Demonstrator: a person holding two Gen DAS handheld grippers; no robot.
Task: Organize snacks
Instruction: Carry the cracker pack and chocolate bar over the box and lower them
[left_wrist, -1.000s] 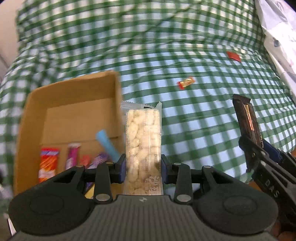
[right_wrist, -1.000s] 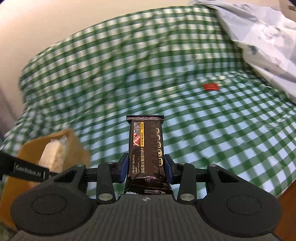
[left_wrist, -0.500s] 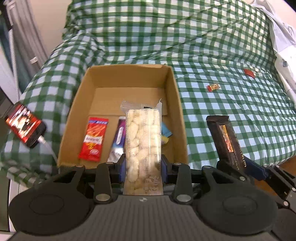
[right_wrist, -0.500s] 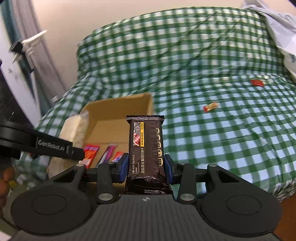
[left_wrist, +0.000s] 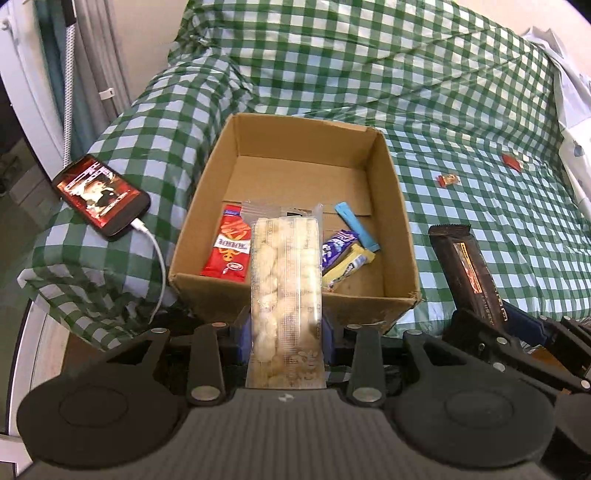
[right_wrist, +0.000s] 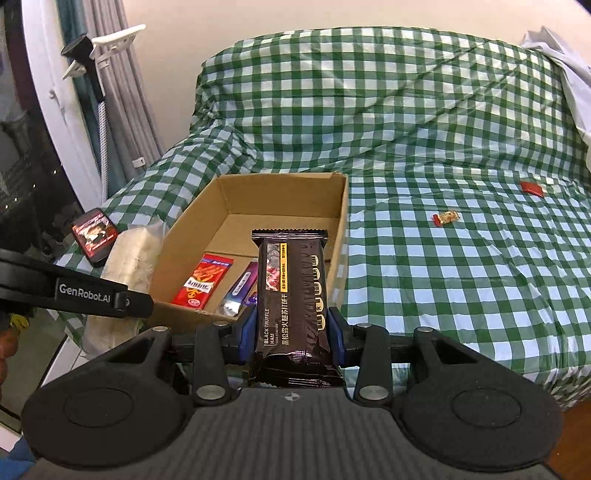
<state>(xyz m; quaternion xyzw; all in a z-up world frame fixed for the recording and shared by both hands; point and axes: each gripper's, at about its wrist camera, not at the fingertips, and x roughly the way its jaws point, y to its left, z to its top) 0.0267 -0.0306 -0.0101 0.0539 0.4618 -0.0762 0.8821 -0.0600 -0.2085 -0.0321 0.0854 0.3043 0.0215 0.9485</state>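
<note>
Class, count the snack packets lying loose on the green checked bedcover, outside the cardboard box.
2: a small red-and-gold wrapped sweet right of the brown cardboard box, and a flat red packet farther right. Others may lie out of view.

Green-and-white checked bedcover (left_wrist: 424, 92), brown cardboard box (left_wrist: 397, 206), dark brown cracker pack (right_wrist: 291, 295).

Bed under me is covered with a green-and-white checked sheet (left_wrist: 424, 74), creased toward the far end. At the bed's near left corner lies a phone (left_wrist: 100, 195), screen lit with a red and dark picture; a white cable (left_wrist: 159, 266) is plugged into its near end and drops over the near edge. A pale printed cloth (right_wrist: 569, 70) is bunched at the far right edge. Left of the bed hang grey curtains (right_wrist: 122, 92), with a white clip (right_wrist: 110, 42) above.
</note>
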